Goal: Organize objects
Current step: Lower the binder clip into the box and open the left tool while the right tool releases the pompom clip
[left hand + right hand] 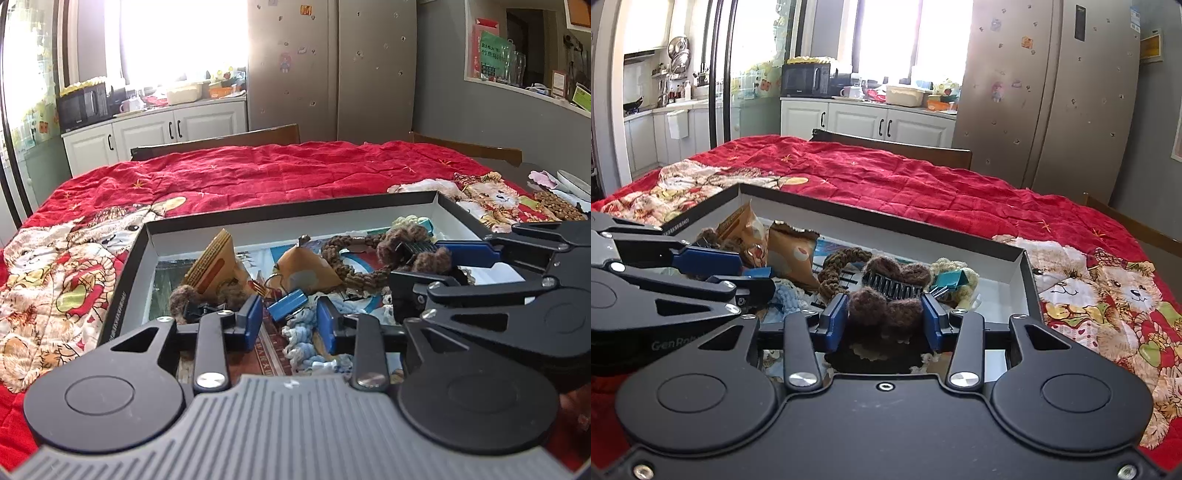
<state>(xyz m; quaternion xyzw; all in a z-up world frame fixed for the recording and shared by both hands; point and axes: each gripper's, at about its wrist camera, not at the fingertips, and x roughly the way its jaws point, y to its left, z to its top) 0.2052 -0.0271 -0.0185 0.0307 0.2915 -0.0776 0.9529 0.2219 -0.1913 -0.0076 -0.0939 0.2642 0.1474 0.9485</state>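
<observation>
So there's a shallow black box (122, 284) with white inner walls sitting on the bench, which is covered by a red quilt (258, 173) with teddy bears printed on it, and the box is pretty crammed. The left tongs (290, 319) hang over the near edge with the blue pads apart, not pressing on anything; a blue binder clip (286, 304) lies loose right between them, next to a light blue knitted piece (301, 339). The right tongs (884, 319) have a fuzzy brown hair clip (886, 295) between the pads, and both pads look like they're touching the yarn, so I'd call that a grip. Crowding in around them: two orange snack packets (216, 264), a brown braided loop (354, 273), a teal binder clip (947, 278) and a cream knitted thing (960, 269) toward the far right corner. Behind the bench are two wooden chair backs (221, 142), a big steel fridge (332, 66) and white cabinets (155, 129).
</observation>
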